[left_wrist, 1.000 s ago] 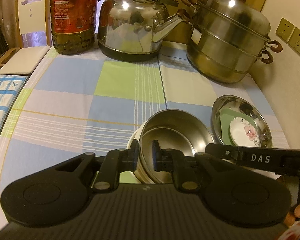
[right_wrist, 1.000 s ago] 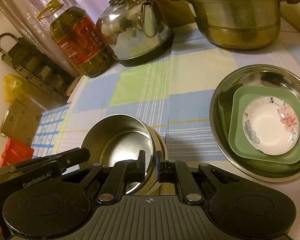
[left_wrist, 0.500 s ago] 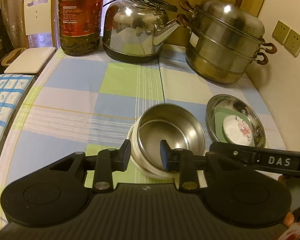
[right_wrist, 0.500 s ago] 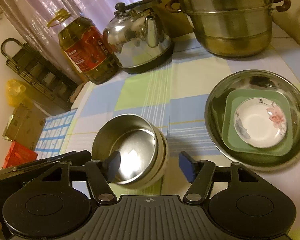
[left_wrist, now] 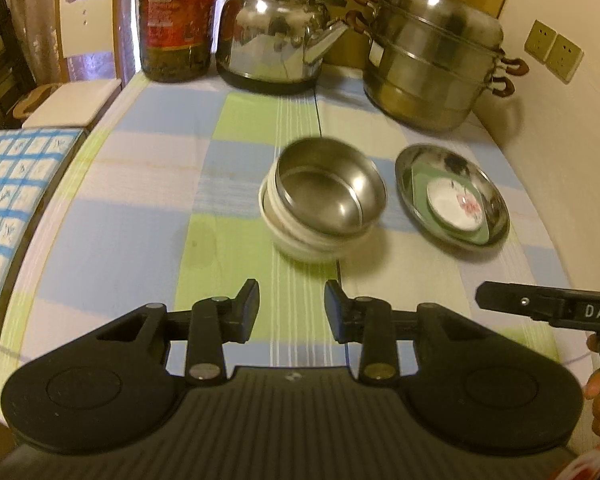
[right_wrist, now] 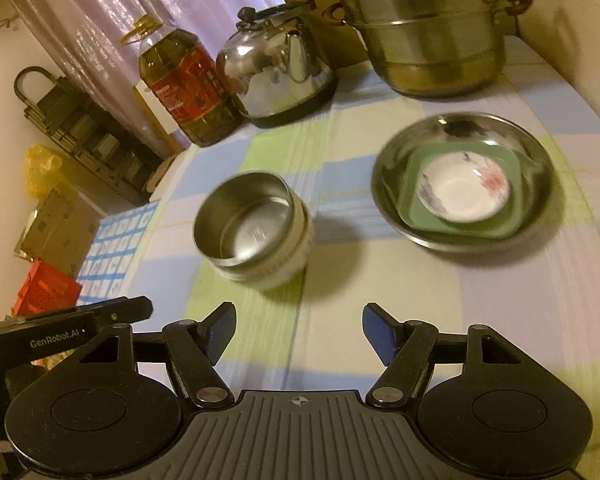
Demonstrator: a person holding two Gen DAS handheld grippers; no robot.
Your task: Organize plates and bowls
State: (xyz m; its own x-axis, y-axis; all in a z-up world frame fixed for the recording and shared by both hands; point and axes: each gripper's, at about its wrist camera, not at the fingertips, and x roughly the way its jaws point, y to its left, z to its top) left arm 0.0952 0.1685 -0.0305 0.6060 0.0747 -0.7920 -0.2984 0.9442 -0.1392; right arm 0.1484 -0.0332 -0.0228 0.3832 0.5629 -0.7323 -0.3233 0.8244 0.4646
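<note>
A steel bowl (left_wrist: pixel 328 188) sits nested in a white bowl (left_wrist: pixel 300 240) on the checked tablecloth; the pair also shows in the right wrist view (right_wrist: pixel 248 224). To its right a wide steel dish (left_wrist: pixel 496 220) holds a green square plate (left_wrist: pixel 418 178) with a flowered white saucer (left_wrist: pixel 454 203) on top; the dish also shows in the right wrist view (right_wrist: pixel 396 168). My left gripper (left_wrist: pixel 291 312) is open and empty, well short of the bowls. My right gripper (right_wrist: pixel 299 332) is open and empty, also back from them.
At the back stand an oil bottle (left_wrist: pixel 176 20), a steel kettle (left_wrist: pixel 276 44) and a stacked steamer pot (left_wrist: pixel 432 64). A wall with sockets (left_wrist: pixel 552 50) runs along the right. The table's left edge (left_wrist: pixel 60 184) borders a blue-checked cloth.
Both grippers were shut on the steel bowl's rim a second ago. They opened, let go of it and pulled back toward me, leaving the steel bowl nested in the white one.
</note>
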